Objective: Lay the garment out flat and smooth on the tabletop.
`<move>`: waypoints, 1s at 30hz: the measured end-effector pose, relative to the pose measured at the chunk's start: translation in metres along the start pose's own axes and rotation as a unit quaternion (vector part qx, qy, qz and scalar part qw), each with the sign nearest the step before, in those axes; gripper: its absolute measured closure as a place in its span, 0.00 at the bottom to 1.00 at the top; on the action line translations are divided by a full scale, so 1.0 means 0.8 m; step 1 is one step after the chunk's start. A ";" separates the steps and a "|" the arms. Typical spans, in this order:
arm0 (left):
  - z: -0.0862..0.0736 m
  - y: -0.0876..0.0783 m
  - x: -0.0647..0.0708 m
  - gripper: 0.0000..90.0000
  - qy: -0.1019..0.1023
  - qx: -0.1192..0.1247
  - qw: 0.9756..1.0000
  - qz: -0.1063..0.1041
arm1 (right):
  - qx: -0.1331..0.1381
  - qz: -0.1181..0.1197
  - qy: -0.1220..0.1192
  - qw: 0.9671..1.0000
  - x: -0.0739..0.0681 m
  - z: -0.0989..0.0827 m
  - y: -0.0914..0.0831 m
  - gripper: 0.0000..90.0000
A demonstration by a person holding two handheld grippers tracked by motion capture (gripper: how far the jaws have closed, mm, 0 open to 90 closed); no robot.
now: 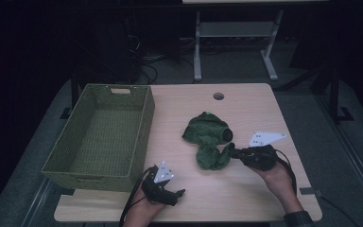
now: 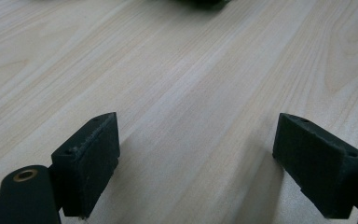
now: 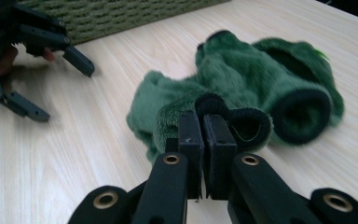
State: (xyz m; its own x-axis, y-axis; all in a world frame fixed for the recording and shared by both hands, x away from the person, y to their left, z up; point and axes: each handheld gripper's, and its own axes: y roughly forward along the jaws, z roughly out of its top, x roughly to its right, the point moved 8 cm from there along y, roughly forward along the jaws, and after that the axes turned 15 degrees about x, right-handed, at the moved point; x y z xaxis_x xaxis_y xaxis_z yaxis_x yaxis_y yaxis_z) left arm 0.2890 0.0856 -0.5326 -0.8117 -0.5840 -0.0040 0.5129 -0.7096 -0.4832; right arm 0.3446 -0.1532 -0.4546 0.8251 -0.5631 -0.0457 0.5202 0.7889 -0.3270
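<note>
Right gripper (image 3: 207,135): jaws are pinching together on the black ribbed cuff of the nearer green fuzzy sock (image 3: 168,109); cuff fabric is bunching between the pads.
Left gripper (image 1: 163,185): jaws are standing wide apart with nothing between them, hovering low over bare table (image 2: 182,70), just beside the near right corner of the basket (image 1: 99,137).
Socks, place: nearer sock (image 1: 212,156) is lying right of the basket, well apart from it; the second green sock (image 1: 207,128) is touching it on the far side, cuff opening facing the right gripper.
Handling, judged: socks are looking light, limp and plush; the body is likely sagging and trailing under any lift, so it may drag its neighbour along.
Grip point, judged: the ribbed cuff is offering the firmest, least slippery hold; fur pile elsewhere is likely shedding the pads.
Fragility: nothing is breakable here; snagging is the main risk.
Basket: sitting open and empty at the table's left side.
</note>
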 end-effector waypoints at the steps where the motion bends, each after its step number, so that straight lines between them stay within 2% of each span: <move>1: 0.000 0.000 0.000 0.16 0.000 0.000 1.000 0.000 | 0.000 0.004 -0.002 1.000 -0.001 0.003 0.004 0.97; 11: 0.000 0.000 0.000 0.16 -0.001 -0.001 1.000 0.000 | 0.007 0.030 -0.014 0.999 -0.013 0.020 0.044 0.96; 24: 0.000 0.000 0.000 0.16 0.000 -0.001 1.000 0.000 | -0.012 0.049 -0.007 0.999 -0.019 0.016 0.090 0.94; 26: 0.000 0.000 0.000 0.16 -0.001 -0.001 1.000 0.000 | -0.015 0.051 -0.006 0.999 -0.020 0.015 0.099 0.92; 30: 0.000 0.000 0.000 0.16 -0.001 -0.001 1.000 0.000 | -0.020 0.049 -0.001 0.999 -0.021 0.012 0.112 0.94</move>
State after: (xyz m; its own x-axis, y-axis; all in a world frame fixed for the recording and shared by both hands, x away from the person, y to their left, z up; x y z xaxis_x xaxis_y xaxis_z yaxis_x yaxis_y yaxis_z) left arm 0.2887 0.0858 -0.5327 -0.8116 -0.5842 -0.0027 0.5119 -0.7088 -0.4854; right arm 0.3794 -0.0711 -0.4743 0.8723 -0.4825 -0.0786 0.4268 0.8301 -0.3589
